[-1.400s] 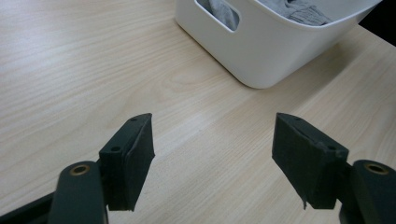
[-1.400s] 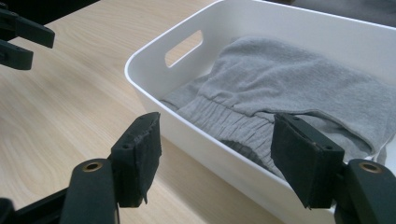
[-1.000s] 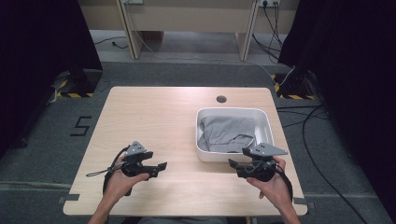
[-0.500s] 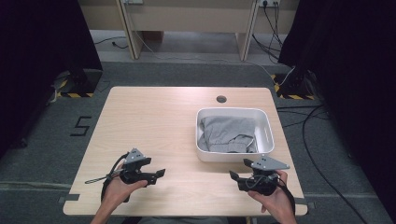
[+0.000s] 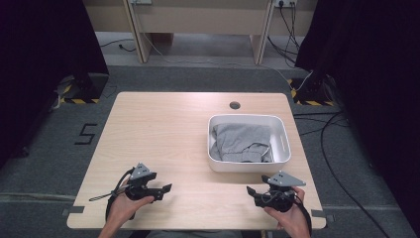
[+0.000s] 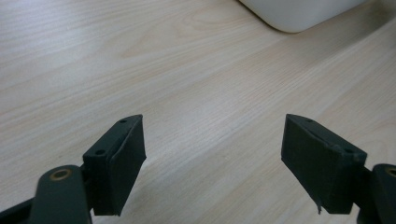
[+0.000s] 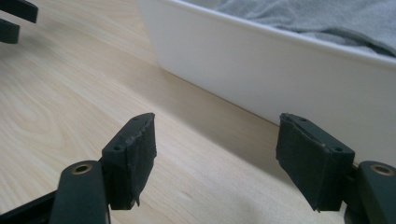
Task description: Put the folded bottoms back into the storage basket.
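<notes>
Grey cloth [image 5: 242, 143]: crumpled in white tub [image 5: 283, 130], right half of table [image 5: 163, 129]; also visible over tub's rim in right gripper view [image 7: 322, 16].
Cloth long axis: judged roughly near-to-far along tub; folds too bunched to fix exactly.
Tub position: near right edge of table, beyond both grippers; near wall faces person.
Tub in right gripper view: white wall [image 7: 280, 70] directly ahead and slightly right of jaws, close.
Tub in left gripper view: rounded corner [image 6: 299, 14] at top right, well apart.
Right gripper [image 5: 253, 192]: just beside tub's near wall, near its right corner; jaws spread wide, nothing between them [image 7: 217, 154].
Left gripper [image 5: 166, 189]: near front edge, left of centre, well apart from tub; jaws spread wide over bare wood, holding nothing [image 6: 212, 161].
Bearing, right gripper to cloth: forward and slightly left, up over near wall.
Bearing, left gripper to cloth: forward and far to right.
Nearer hand: right, by clear margin.
Judgement: right gripper best placed to lift over rim and descend on cloth; wall between jaws and cloth rules out a straight push.
</notes>
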Demonstrator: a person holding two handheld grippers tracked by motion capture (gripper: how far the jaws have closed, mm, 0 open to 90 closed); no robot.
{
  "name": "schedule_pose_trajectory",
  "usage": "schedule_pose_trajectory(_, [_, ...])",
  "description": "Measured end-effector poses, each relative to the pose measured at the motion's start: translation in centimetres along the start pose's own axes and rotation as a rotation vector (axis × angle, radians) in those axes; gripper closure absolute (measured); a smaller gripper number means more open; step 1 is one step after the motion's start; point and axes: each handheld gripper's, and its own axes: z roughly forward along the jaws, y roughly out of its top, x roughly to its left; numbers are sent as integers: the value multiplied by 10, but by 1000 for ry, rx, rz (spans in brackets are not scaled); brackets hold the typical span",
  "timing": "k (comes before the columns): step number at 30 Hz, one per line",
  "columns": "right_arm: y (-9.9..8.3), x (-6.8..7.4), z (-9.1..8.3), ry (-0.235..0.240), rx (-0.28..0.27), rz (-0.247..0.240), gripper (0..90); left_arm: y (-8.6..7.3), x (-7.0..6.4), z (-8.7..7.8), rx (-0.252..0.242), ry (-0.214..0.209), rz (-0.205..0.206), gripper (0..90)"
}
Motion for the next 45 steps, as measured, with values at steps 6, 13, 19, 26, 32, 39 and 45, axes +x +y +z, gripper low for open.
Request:
schedule_pose_trajectory(6, [-10,-5,4,-21,6,8,283,-8,4,1,-5,13,0,208])
schedule_pose_trajectory(13, [-19,-7,10,-21,20,12,256,-18,4,4,7,33,20,194])
schedule_pose_trajectory(19, [-27,-9,13,-34,38,24,242,-25,6,3,14,64,29,170])
schedule_pose_trajectory(26, [-34,-13,16,-56,62,17,212,-29,6,-1,19,100,52,152])
schedule_pose_trajectory(32, [-41,-12,17,-67,98,23,173,-32,0,-1,42,102,112,140])
schedule_pose_trajectory(39, [-46,-7,13,-113,107,-2,135,-32,-1,-1,49,104,109,112])
schedule_pose_trajectory(45, [-48,-6,15,-109,96,-3,92,-32,0,0,52,104,109,85])
